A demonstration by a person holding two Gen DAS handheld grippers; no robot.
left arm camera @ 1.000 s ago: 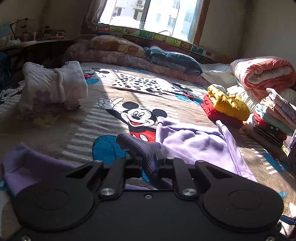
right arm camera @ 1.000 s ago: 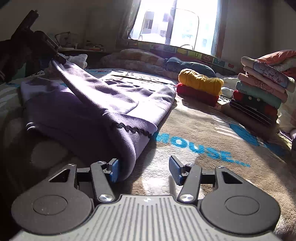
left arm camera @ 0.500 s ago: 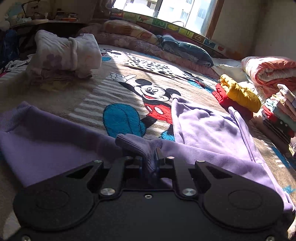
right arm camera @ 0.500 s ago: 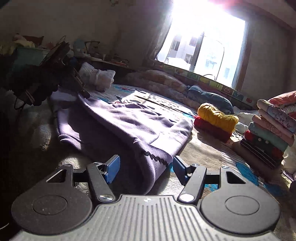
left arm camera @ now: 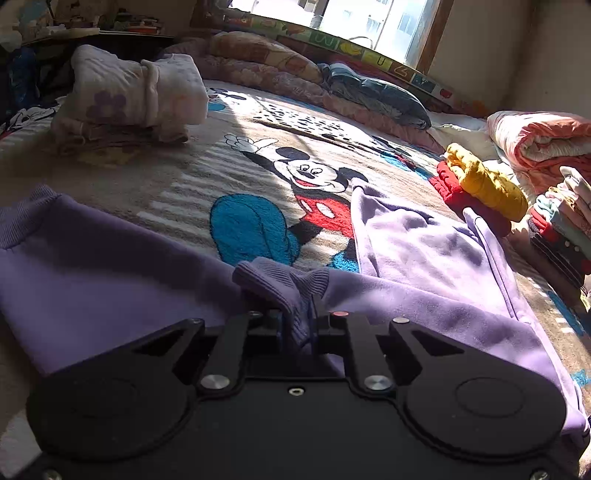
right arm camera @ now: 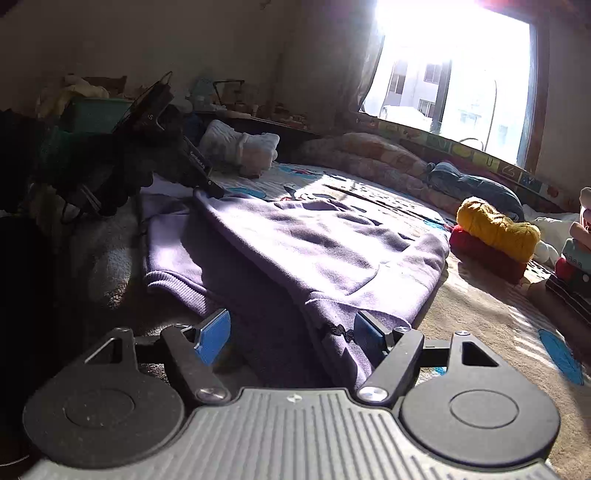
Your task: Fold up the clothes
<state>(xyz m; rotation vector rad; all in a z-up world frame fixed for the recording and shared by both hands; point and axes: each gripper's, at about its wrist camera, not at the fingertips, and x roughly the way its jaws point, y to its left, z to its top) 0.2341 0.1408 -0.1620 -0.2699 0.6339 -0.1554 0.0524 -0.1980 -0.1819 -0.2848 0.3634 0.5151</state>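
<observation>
My left claw, pinching the purple sweatshirt's cuff, has lowered; my spread right claw now straddles its hem.

Hard sunlight pours through a wide window in a plain beige wall, washing out the glass. Below runs a picture-printed sill; a cluttered dark tabletop, perhaps a desk, stands left.

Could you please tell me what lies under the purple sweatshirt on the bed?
The purple sweatshirt lies on the cartoon mouse blanket, whose print shows beside it. Whatever is beneath the cloth itself is covered.
</observation>
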